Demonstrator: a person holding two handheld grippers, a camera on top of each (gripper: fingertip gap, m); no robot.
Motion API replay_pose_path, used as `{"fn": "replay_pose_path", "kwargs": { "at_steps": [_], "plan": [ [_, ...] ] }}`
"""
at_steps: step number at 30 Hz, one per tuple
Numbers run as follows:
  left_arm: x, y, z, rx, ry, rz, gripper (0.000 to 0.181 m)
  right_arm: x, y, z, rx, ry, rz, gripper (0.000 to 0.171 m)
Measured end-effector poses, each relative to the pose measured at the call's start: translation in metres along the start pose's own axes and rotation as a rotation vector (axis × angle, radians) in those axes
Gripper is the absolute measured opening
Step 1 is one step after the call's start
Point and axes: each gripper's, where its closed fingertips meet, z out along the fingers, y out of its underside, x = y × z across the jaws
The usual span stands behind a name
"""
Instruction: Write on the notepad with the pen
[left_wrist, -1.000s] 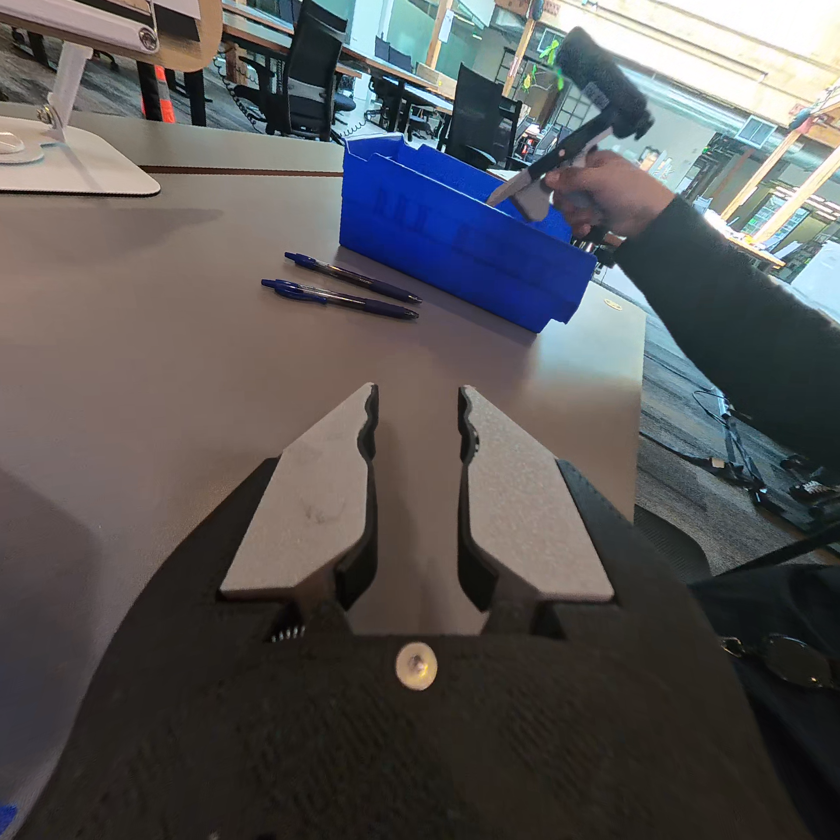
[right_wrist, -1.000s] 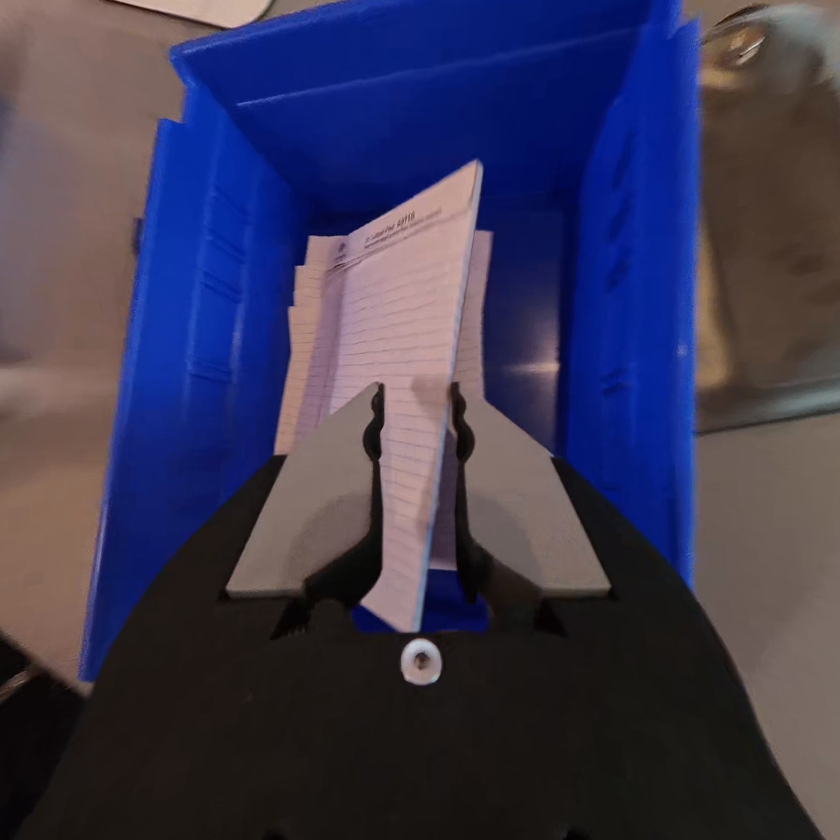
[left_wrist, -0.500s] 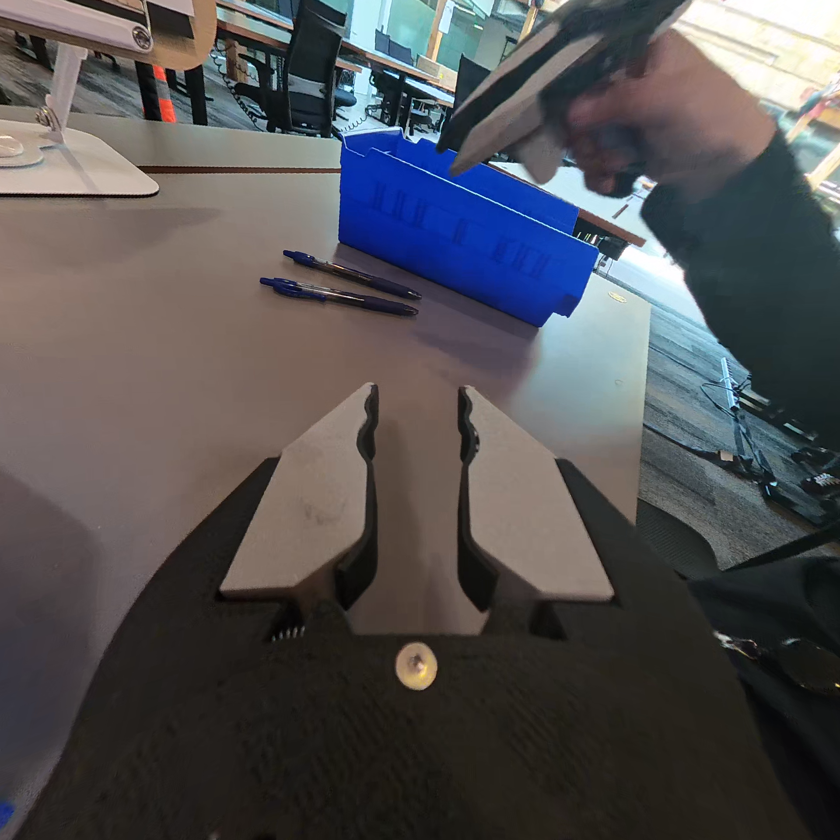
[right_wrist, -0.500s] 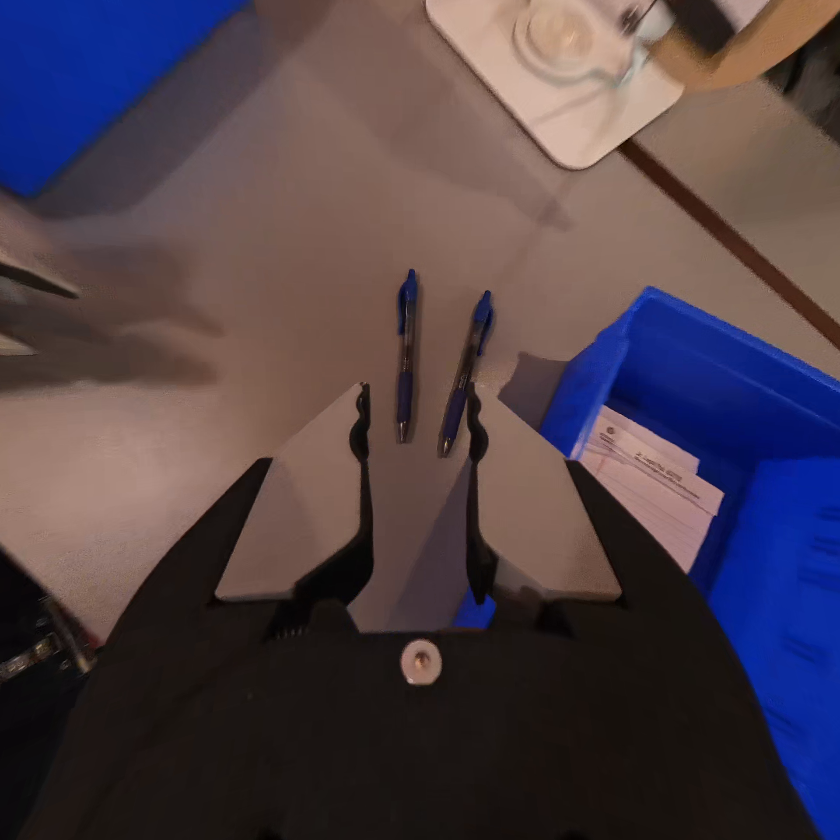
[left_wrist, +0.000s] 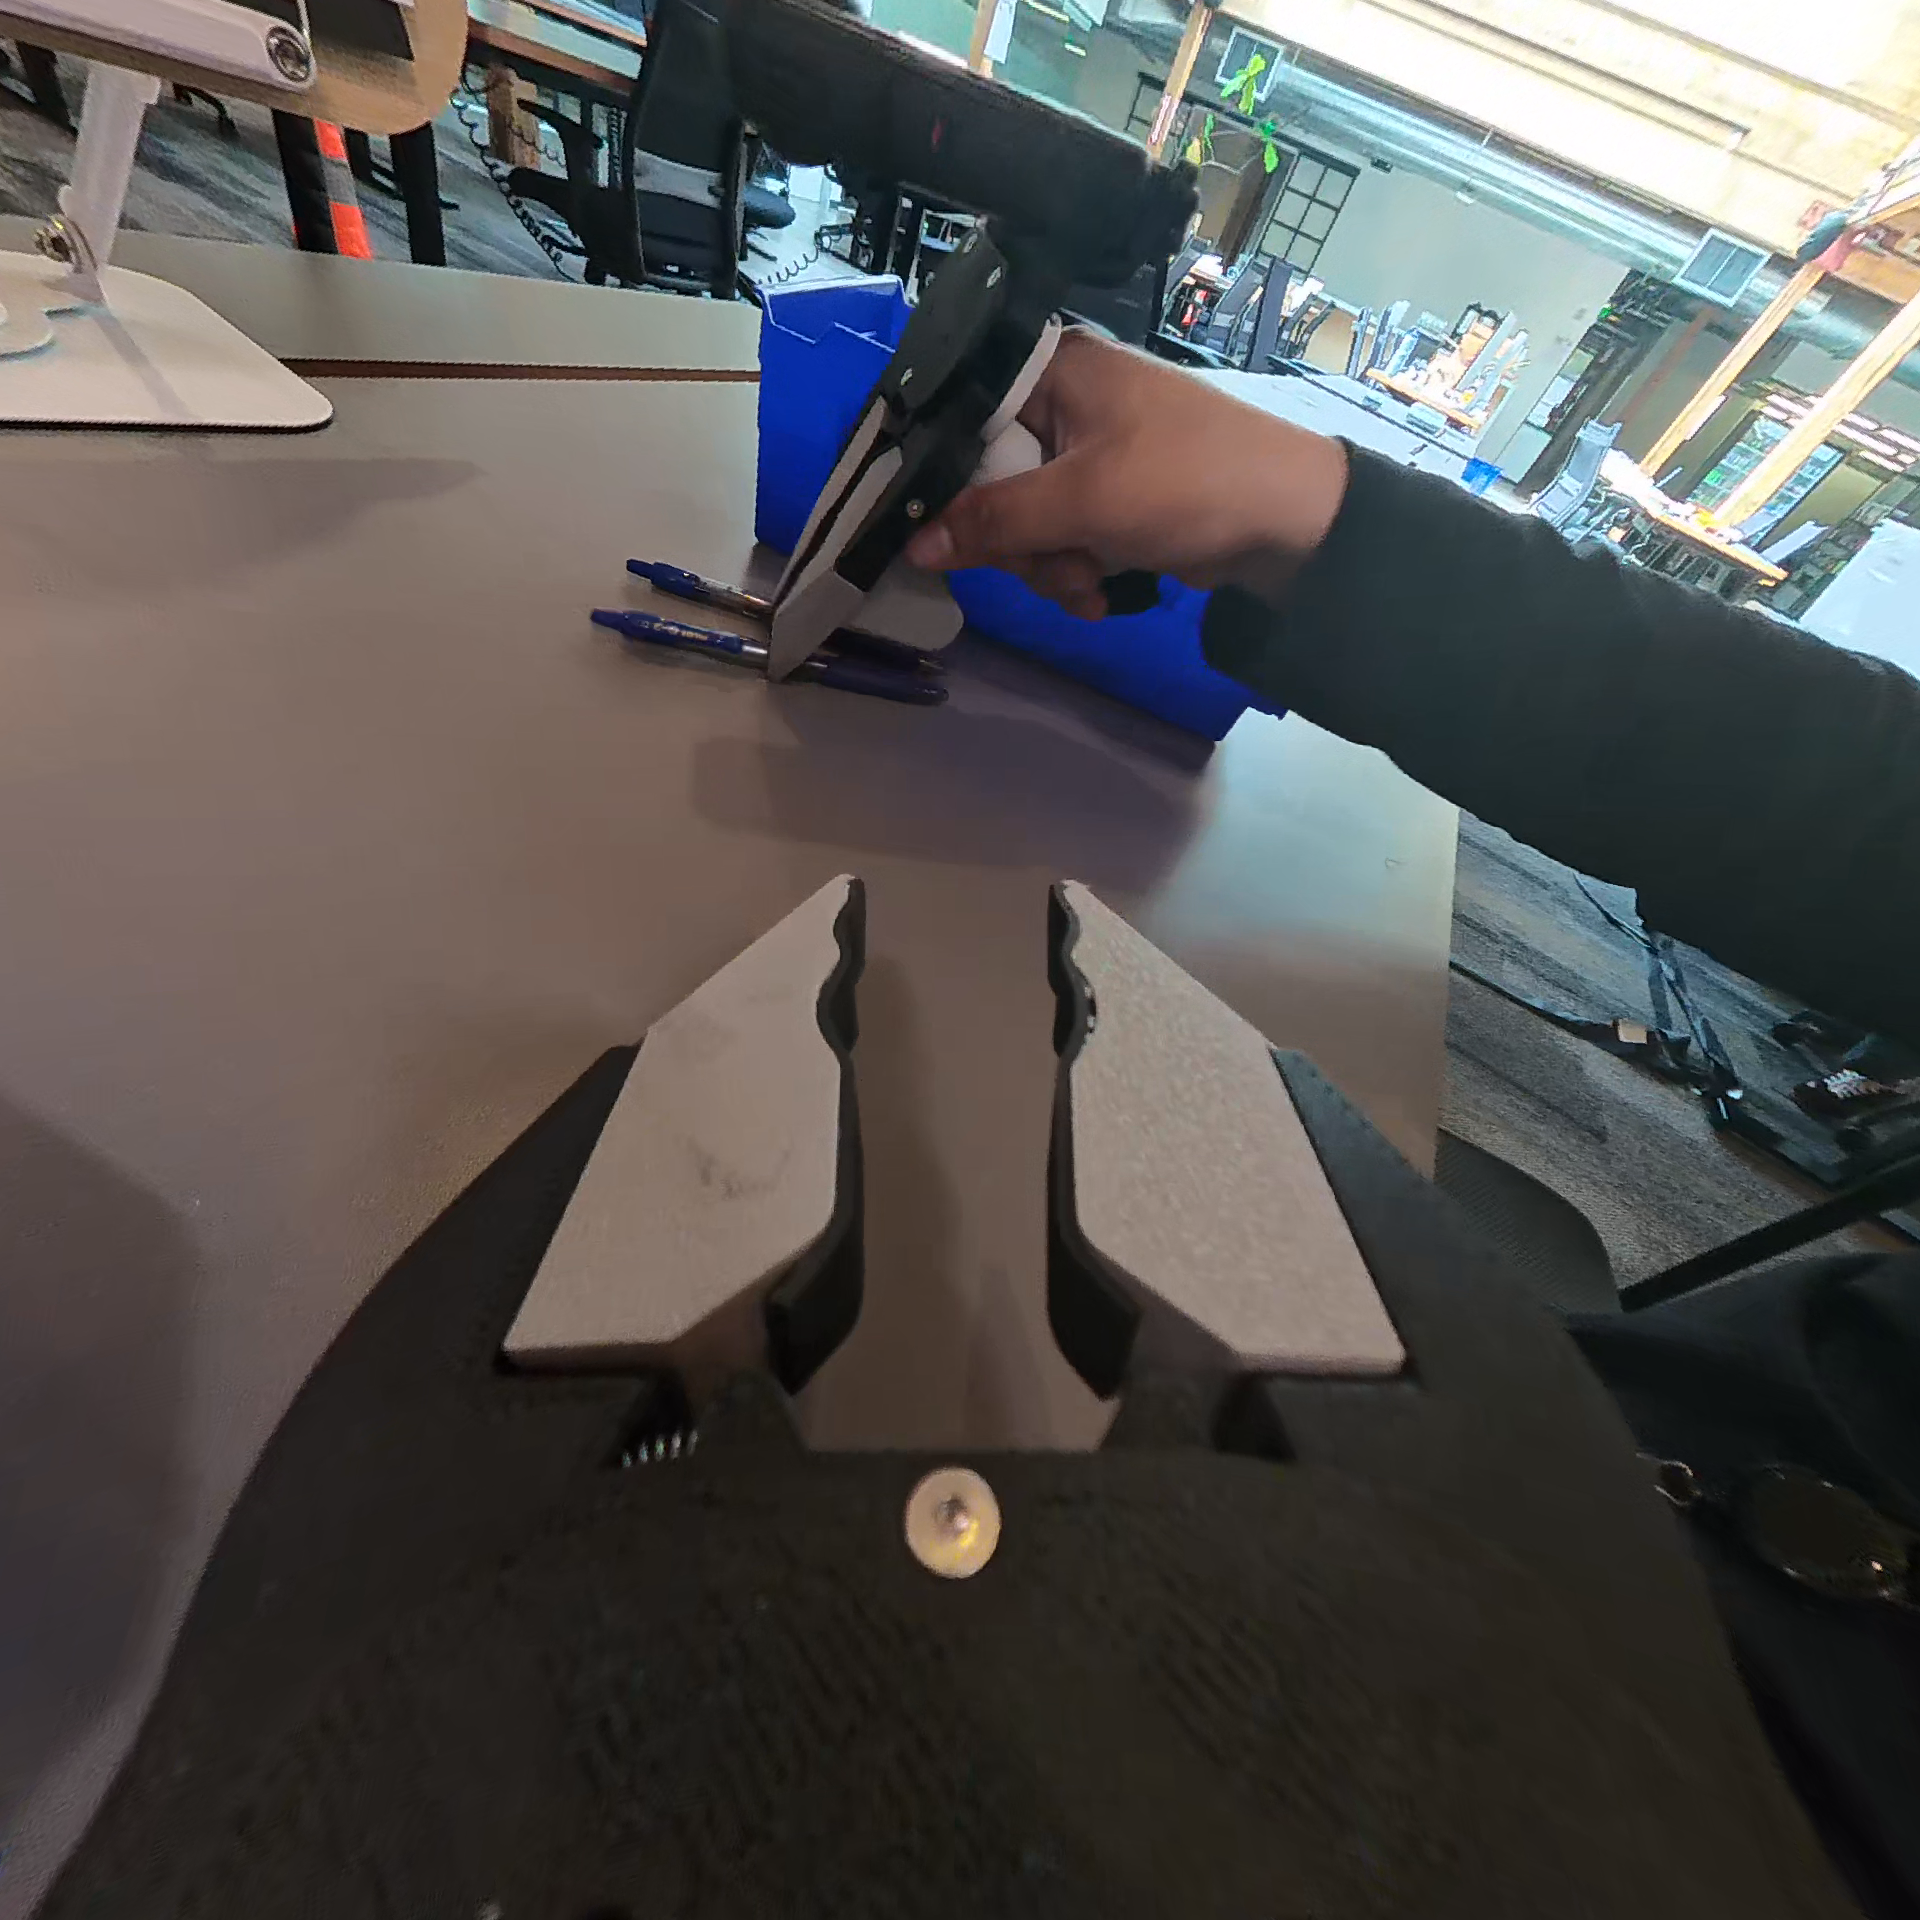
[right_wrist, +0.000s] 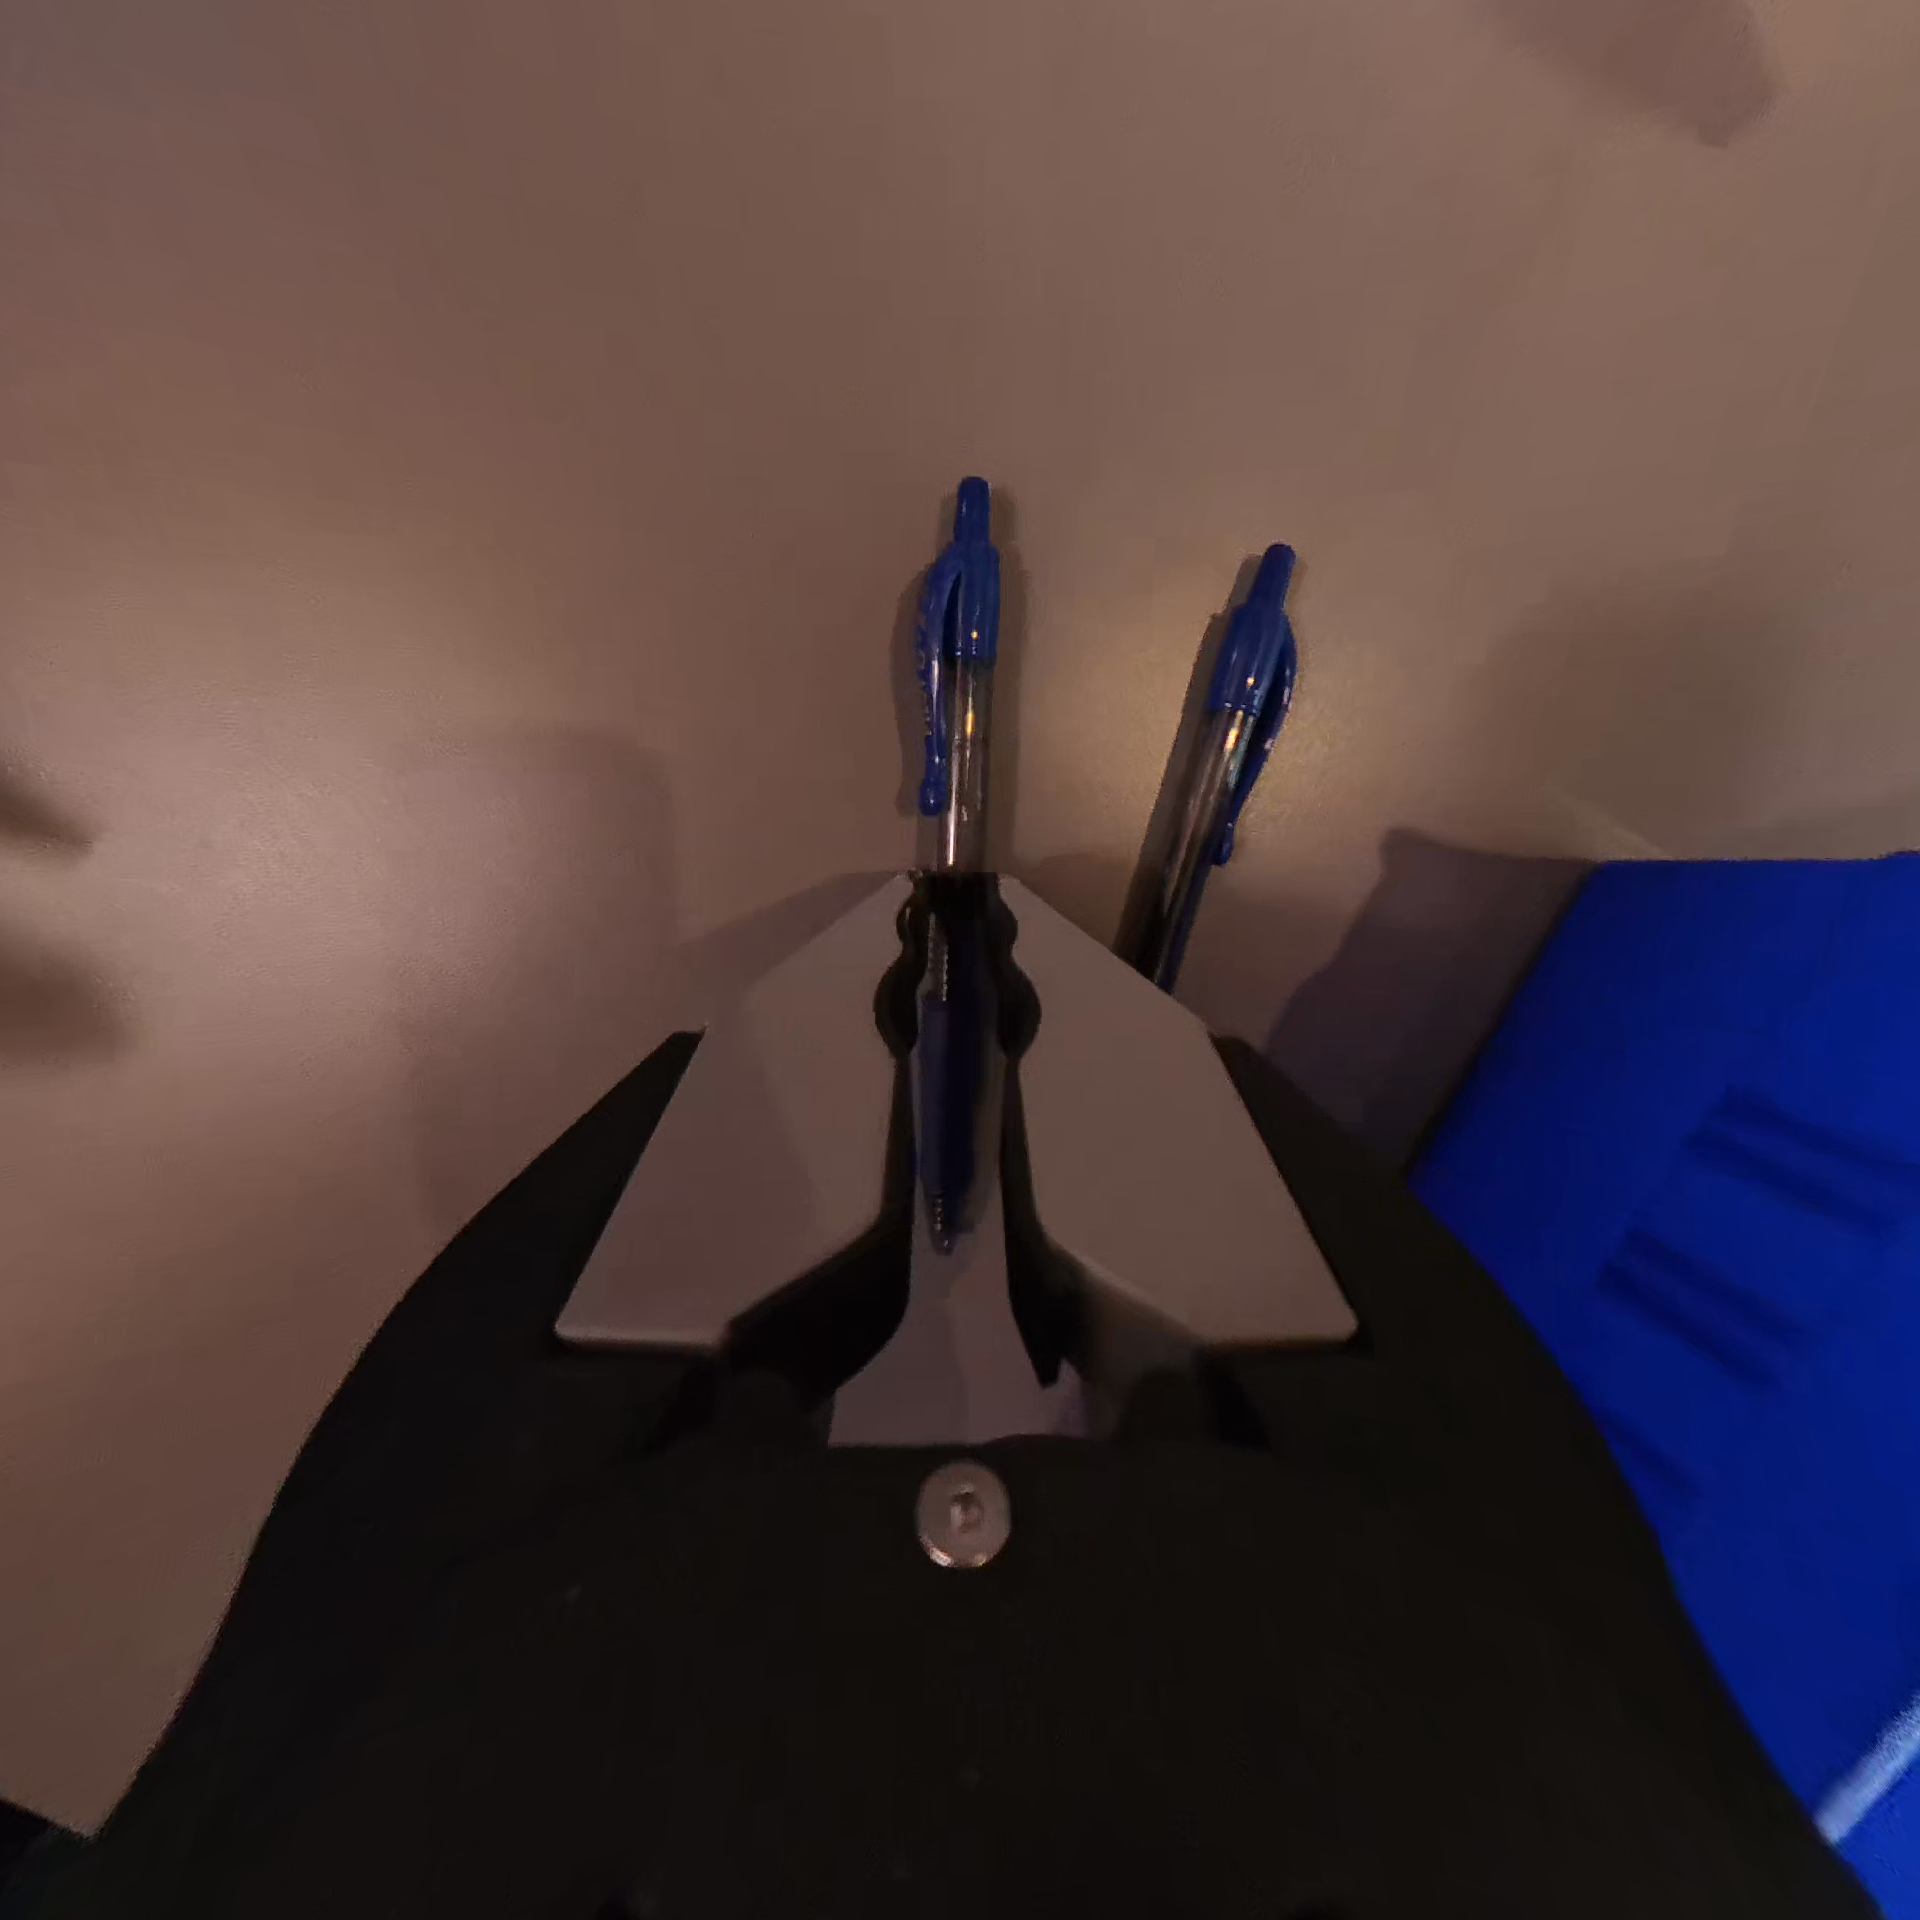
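Pen (right_wrist: 951, 1060) nearer the left gripper (left_wrist: 954, 940) is lying flat on the table (left_wrist: 364, 779) w/ the right gripper (right_wrist: 954, 899) pinching its barrel, prob for lifting, while the left is idling spread & empty, notepad not in view

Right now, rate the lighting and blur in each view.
Left wrist view: bright daylight, sharp table, slight blur on the hand, wide-angle bending at the edges. Right wrist view: dim and shadowed, soft overall; the gripped pen is clear enough, the bin smeared.
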Motion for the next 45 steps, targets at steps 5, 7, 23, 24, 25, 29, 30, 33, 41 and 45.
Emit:
{"fn": "replay_pose_path", "kwargs": {
  "at_steps": [5, 7, 23, 24, 25, 29, 30, 33, 41, 45],
  "plan": [
    [-0.002, 0.000, 0.000, 0.003, 0.000, -0.016, 0.033, 0.020, -0.007, -0.027, 0.082, 0.107, 0.030, 0.006],
    [-0.002, 0.000, 0.000, 0.000, 0.002, -0.024, 0.033, 0.025, -0.004, -0.030, 0.072, 0.105, 0.057, 0.006],
    [-0.002, -0.001, -0.001, 0.010, 0.004, -0.024, 0.033, 0.037, 0.017, 0.000, -0.040, 0.093, 0.105, 0.009],
    [-0.001, -0.001, -0.001, 0.010, 0.007, -0.026, 0.033, 0.037, 0.016, 0.001, -0.039, 0.085, 0.109, 0.009],
    [-0.002, -0.001, -0.001, 0.010, 0.007, -0.027, 0.033, 0.037, 0.016, 0.001, -0.041, 0.078, 0.107, 0.007],
    [-0.002, -0.001, -0.001, 0.009, 0.009, -0.030, 0.033, 0.034, 0.015, 0.000, -0.049, 0.074, 0.085, 0.007],
    [-0.002, -0.001, -0.001, 0.009, 0.009, -0.031, 0.033, 0.032, 0.013, -0.002, -0.037, 0.070, 0.082, 0.006],
    [-0.002, -0.001, -0.001, 0.005, 0.011, -0.036, 0.033, 0.024, -0.003, -0.022, 0.063, 0.036, 0.077, 0.006],
    [-0.002, -0.002, -0.002, 0.014, 0.013, -0.040, 0.033, 0.054, -0.028, -0.164, 0.425, 0.087, 0.103, 0.006],
    [-0.002, -0.002, -0.002, 0.013, 0.012, -0.042, 0.033, 0.100, 0.007, -0.191, 0.449, 0.101, 0.214, 0.006]
  ]
}}
